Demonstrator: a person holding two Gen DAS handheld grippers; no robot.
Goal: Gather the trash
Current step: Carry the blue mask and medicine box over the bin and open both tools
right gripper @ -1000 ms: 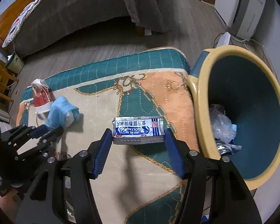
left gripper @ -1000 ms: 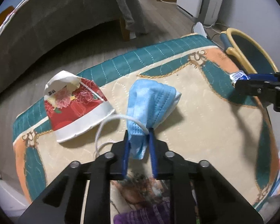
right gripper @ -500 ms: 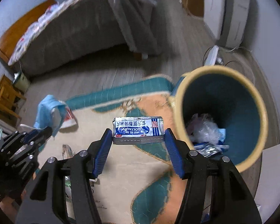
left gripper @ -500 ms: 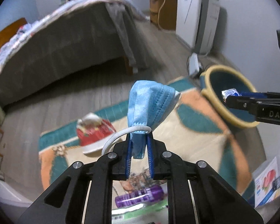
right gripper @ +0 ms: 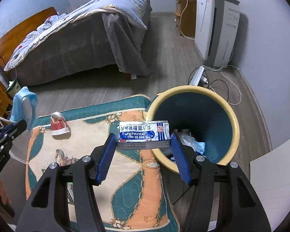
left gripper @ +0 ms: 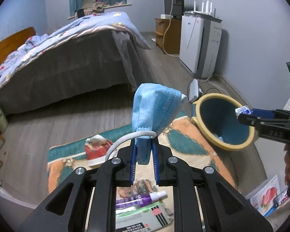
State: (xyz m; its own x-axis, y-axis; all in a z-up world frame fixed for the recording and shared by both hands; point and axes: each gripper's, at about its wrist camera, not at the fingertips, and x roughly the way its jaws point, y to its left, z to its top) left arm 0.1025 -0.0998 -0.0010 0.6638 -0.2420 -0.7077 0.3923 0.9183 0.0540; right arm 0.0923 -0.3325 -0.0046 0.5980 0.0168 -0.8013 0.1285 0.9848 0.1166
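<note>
the left gripper (left gripper: 144, 152) pinched a blue face mask (left gripper: 154, 112) aloft; the right gripper (right gripper: 143, 147) clamped a coltalin sachet (right gripper: 143, 131) at the rim of the yellow-rimmed bin (right gripper: 218, 98).

Both wrist views forward, high over shared rug (left gripper: 185, 131) and bin (right gripper: 193, 90).
</note>
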